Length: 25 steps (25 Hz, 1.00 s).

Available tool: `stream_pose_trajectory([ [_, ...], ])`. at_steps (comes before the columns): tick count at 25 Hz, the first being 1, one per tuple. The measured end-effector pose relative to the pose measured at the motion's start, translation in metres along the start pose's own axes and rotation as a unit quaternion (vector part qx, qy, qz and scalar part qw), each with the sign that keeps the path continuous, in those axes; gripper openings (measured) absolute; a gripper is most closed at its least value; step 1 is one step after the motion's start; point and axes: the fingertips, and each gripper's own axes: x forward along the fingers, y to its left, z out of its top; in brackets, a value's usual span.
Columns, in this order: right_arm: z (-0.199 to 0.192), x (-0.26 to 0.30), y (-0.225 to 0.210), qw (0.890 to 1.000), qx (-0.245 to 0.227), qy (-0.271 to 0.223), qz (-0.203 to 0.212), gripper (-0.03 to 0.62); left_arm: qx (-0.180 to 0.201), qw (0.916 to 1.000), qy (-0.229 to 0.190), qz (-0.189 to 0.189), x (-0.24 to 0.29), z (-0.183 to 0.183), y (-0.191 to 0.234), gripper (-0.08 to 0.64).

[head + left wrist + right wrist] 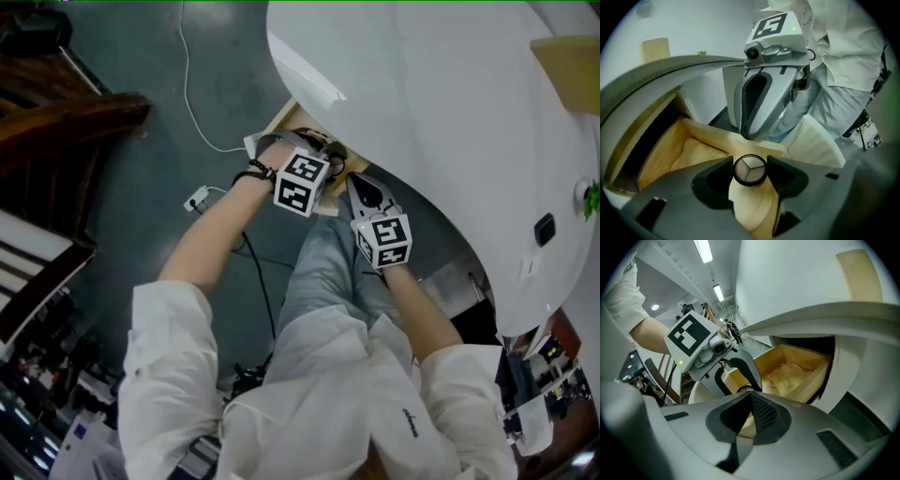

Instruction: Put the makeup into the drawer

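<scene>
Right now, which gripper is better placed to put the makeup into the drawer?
Left: the left gripper holds the round makeup compact over the open wooden drawer; the right gripper is shut and empty.

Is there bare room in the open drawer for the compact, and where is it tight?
The drawer shows only a pale crumpled sheet on its floor. The room between its wooden side walls, below the compact in the left tool, looks free. It is tight at the front edge, where the right tool hangs close, and at the back, roofed by the tabletop.

Matt wooden drawer [658,159], glossy makeup compact [750,170]
</scene>
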Motion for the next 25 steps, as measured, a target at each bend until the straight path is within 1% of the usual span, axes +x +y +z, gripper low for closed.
stream_pose_trajectory([
  [6,-0.010,0.010,-0.004,1.000,0.004,0.007,-0.002,0.017,0.026,0.9994,0.010,-0.020,0.018,-0.005,0.000,0.239],
  [11,-0.014,0.014,-0.005,1.000,0.009,0.008,-0.001,0.017,0.061,0.9967,0.035,-0.041,0.040,-0.019,0.000,0.240],
  [16,-0.018,0.014,-0.003,1.000,0.016,0.008,0.000,0.017,0.064,0.9966,0.029,-0.043,0.053,-0.020,-0.002,0.241],
  [25,-0.023,0.012,-0.008,1.000,0.023,0.007,-0.004,0.017,0.070,0.9959,0.032,-0.048,0.075,-0.027,-0.009,0.241],
])
